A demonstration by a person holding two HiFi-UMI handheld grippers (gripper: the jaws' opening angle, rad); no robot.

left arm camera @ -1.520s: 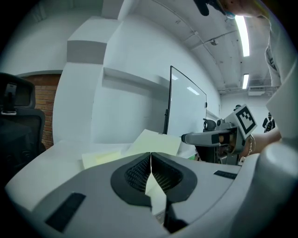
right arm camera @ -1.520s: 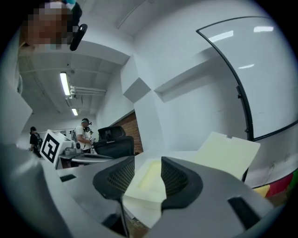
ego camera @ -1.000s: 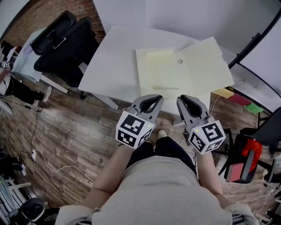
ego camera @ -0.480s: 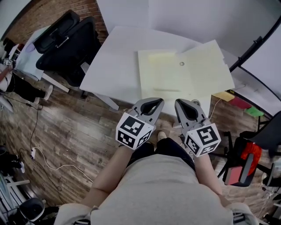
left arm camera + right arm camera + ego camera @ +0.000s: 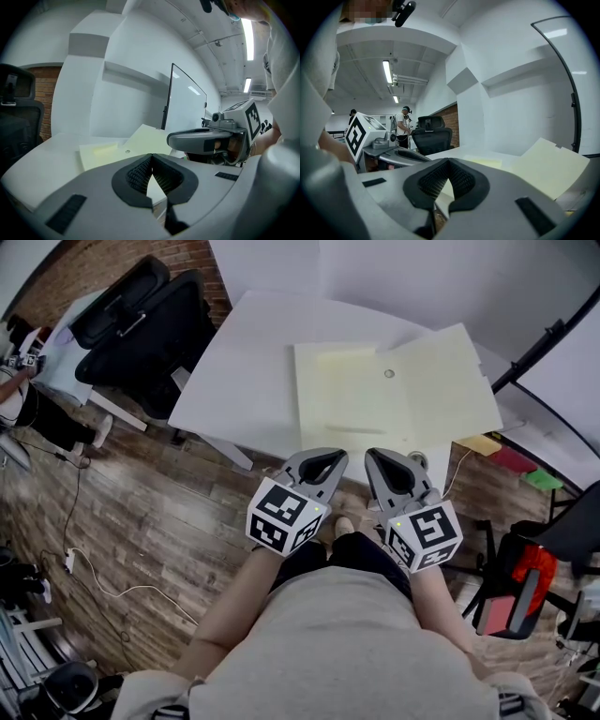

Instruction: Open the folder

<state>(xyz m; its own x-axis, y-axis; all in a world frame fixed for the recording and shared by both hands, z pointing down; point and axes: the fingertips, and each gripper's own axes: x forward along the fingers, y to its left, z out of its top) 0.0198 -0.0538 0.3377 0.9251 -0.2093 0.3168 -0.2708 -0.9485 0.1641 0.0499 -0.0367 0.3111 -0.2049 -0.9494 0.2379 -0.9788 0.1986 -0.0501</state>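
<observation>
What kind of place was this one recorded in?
Most likely an office or lab workspace: a white table carrying a pale yellow folder, black office chairs beside it, and ceiling strip lights overhead.

Left gripper (image 5: 151,155): I see my jaws closed tip to tip, with nothing pinched between them.
Folder (image 5: 105,152): pale yellow, lying on the white table (image 5: 51,150) just beyond my fingertips, its right leaf tilted up.
Right gripper (image 5: 176,138): right of my fingertips, its marker cube (image 5: 247,115) farther right.
Chair (image 5: 14,126): black, far left of my fingers.
</observation>
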